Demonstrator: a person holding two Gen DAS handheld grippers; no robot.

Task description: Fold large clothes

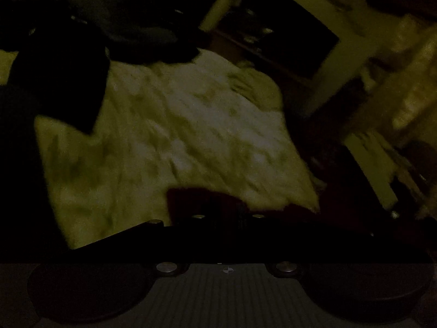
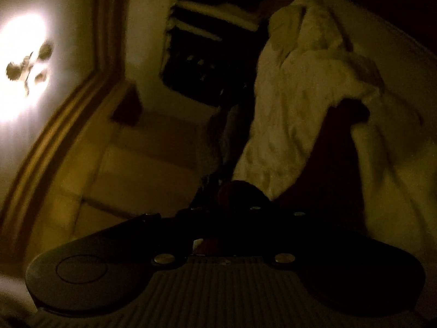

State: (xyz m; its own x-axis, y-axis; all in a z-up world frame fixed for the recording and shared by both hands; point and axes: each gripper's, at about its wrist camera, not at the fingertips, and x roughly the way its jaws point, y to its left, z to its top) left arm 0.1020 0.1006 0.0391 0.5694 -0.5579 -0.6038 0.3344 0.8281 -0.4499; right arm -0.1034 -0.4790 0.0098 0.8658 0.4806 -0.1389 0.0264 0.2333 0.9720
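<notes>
The room is very dark and both views are blurred. In the left wrist view a dark red garment (image 1: 207,202) bunches right at my left gripper (image 1: 226,213), whose fingers look closed together on it above a pale quilted bed (image 1: 177,136). More dark cloth (image 1: 54,82) hangs at the left. In the right wrist view the same dark red garment (image 2: 336,164) stretches from my right gripper (image 2: 240,199) up across the pale bed cover (image 2: 300,95). The right fingers look closed on its edge.
A dark pile of clothes (image 1: 131,27) lies at the far end of the bed. Dark shelving (image 1: 273,32) stands beyond the bed, and it also shows in the right wrist view (image 2: 202,54). A lit ceiling lamp (image 2: 24,63) glows at the left.
</notes>
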